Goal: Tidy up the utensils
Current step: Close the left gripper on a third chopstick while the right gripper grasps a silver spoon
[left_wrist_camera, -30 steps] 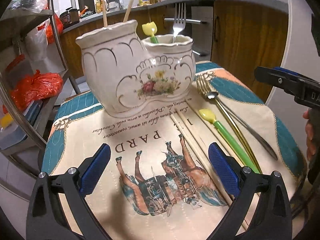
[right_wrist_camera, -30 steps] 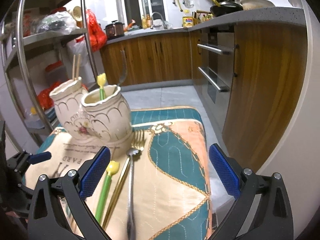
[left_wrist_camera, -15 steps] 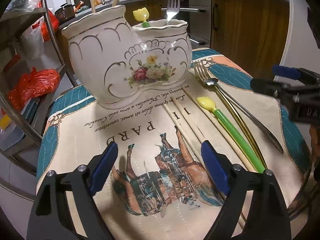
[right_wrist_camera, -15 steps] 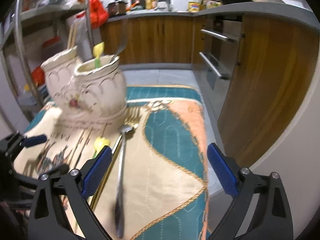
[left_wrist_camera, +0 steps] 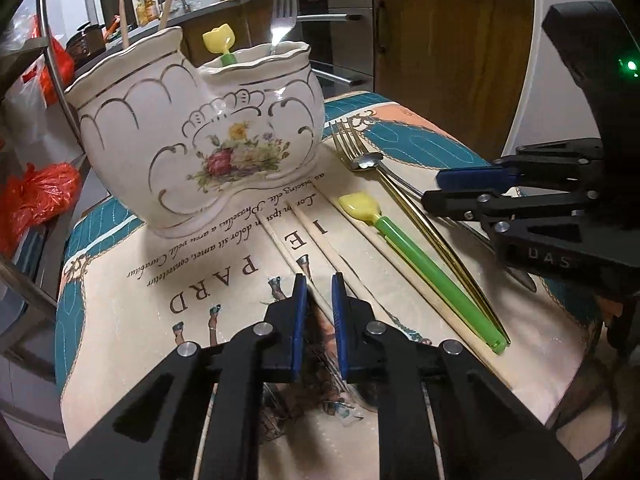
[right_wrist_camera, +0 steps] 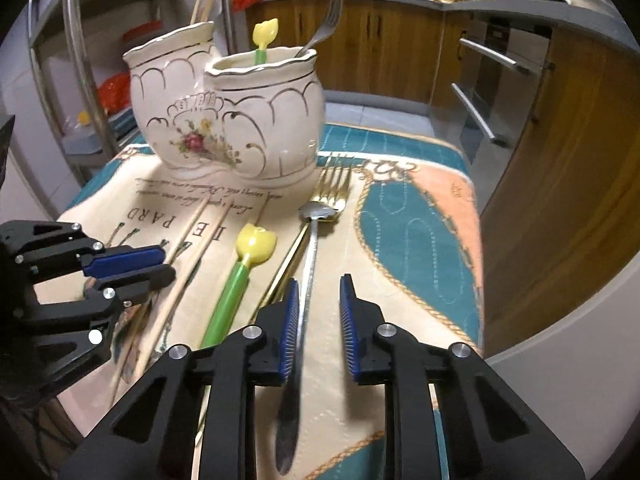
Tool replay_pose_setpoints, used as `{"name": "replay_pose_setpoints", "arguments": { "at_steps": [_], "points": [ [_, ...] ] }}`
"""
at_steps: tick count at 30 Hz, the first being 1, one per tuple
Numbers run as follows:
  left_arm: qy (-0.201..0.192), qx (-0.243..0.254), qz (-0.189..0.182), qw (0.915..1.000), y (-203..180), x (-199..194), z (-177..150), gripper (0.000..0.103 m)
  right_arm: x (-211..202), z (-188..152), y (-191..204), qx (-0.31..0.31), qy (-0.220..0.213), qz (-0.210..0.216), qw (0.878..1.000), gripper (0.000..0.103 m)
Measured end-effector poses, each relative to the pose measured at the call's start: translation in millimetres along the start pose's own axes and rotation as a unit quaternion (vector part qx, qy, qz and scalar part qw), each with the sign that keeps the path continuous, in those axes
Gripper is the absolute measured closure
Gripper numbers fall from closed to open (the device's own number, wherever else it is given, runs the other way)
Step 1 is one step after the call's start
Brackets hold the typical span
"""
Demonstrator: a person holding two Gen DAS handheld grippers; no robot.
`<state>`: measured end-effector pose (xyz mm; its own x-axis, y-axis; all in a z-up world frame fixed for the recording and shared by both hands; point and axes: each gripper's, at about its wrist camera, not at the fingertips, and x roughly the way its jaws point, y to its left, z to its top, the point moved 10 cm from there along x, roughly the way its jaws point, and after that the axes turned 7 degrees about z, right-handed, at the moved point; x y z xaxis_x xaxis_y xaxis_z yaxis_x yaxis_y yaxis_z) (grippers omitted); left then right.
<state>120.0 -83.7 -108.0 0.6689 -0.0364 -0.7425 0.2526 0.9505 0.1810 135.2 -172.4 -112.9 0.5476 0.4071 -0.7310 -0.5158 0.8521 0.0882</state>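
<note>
A white floral two-pot ceramic holder (left_wrist_camera: 192, 136) (right_wrist_camera: 224, 120) stands at the back of the mat, holding chopsticks, a yellow-green spoon and a silver fork. On the mat lie wooden chopsticks (left_wrist_camera: 316, 240) (right_wrist_camera: 188, 240), a yellow-headed green spoon (left_wrist_camera: 420, 264) (right_wrist_camera: 236, 280), a gold fork (left_wrist_camera: 400, 208) (right_wrist_camera: 332, 188) and a silver spoon (right_wrist_camera: 308, 264). My left gripper (left_wrist_camera: 319, 292) is narrowed around a chopstick, pads close to it. My right gripper (right_wrist_camera: 319, 300) straddles the silver spoon's handle with a gap on the right side.
The printed mat (right_wrist_camera: 412, 232) covers a small table whose right edge drops toward wooden cabinets (right_wrist_camera: 560, 160). A metal shelf rack (right_wrist_camera: 80, 60) with red bags stands on the left behind the holder.
Both grippers have dropped to the mat and narrowed from wide open, the left around a chopstick, the right around the silver spoon's handle.
</note>
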Motion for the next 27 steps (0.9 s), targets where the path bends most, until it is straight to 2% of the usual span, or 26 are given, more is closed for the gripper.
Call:
{"name": "replay_pose_setpoints", "arguments": {
  "at_steps": [3,5,6,8,10,16,27],
  "points": [
    [0.004,-0.002,-0.01,0.9999,1.8,1.8,1.8,0.091,7.1,2.7,0.6,0.002,0.001,0.007,1.0,0.082],
    [0.006,-0.004,-0.016,0.9998,1.9,4.5,3.6,0.092,10.6,6.1,-2.0,0.007,-0.002,0.012,1.0,0.088],
    [0.007,-0.005,-0.019,0.9998,2.6,4.7,3.7,0.092,11.6,7.6,-2.8,0.009,-0.003,0.017,1.0,0.096],
    [0.007,-0.002,-0.024,0.9997,4.6,4.2,3.7,0.096,10.7,9.8,-5.1,0.021,-0.004,0.024,0.999,0.099],
    [0.006,0.002,-0.029,0.9996,7.1,2.8,4.5,0.099,8.0,10.4,-7.2,0.02,-0.009,0.02,1.0,0.099],
    [0.011,0.007,-0.036,0.9993,17.8,-3.5,2.2,0.099,0.9,12.6,-13.0,0.023,-0.019,0.006,1.0,0.099],
    [0.034,0.016,-0.045,0.9983,20.4,-10.5,-16.9,0.097,11.7,9.8,-15.6,0.031,-0.001,0.005,1.0,0.099]
  ]
}}
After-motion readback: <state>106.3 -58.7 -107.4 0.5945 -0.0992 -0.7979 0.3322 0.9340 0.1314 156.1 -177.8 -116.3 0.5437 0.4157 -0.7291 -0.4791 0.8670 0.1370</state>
